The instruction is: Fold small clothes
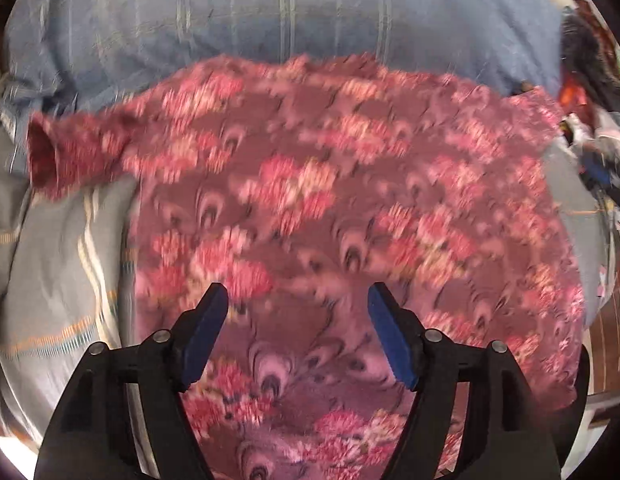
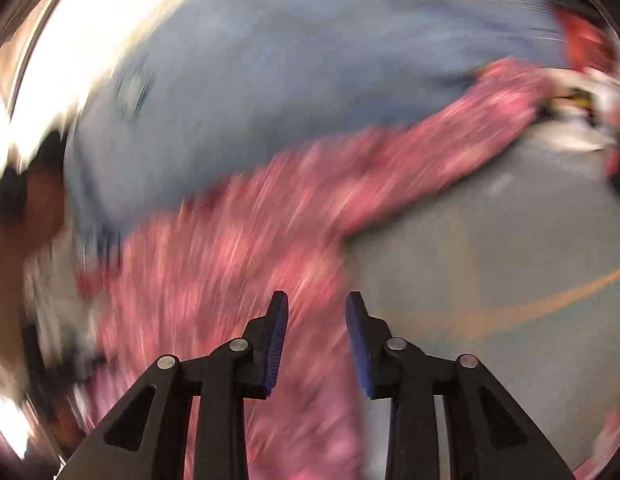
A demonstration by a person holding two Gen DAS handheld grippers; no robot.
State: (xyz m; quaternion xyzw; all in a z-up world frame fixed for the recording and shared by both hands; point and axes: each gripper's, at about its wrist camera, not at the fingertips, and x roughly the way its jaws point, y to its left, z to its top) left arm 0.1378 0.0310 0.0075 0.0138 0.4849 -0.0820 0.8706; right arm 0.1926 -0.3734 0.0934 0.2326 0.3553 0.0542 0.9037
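A pink and maroon flowered garment [image 1: 310, 180] lies spread on the bedding and fills most of the left wrist view. One short sleeve [image 1: 62, 152] sticks out to the left. My left gripper [image 1: 297, 294] hovers over the garment's near part, open, with only the cloth below showing between the blue pads. In the blurred right wrist view the same garment [image 2: 230, 248] runs from lower left to upper right. My right gripper [image 2: 317, 298] is over its right edge, jaws a little apart and not pressing on anything.
A blue striped sheet [image 1: 270, 12] lies beyond the garment and grey striped bedding [image 1: 50, 260] to its left. A heap of mixed clothes [image 1: 589, 92] sits at the far right. Grey cloth with an orange line [image 2: 509, 260] lies right of the garment.
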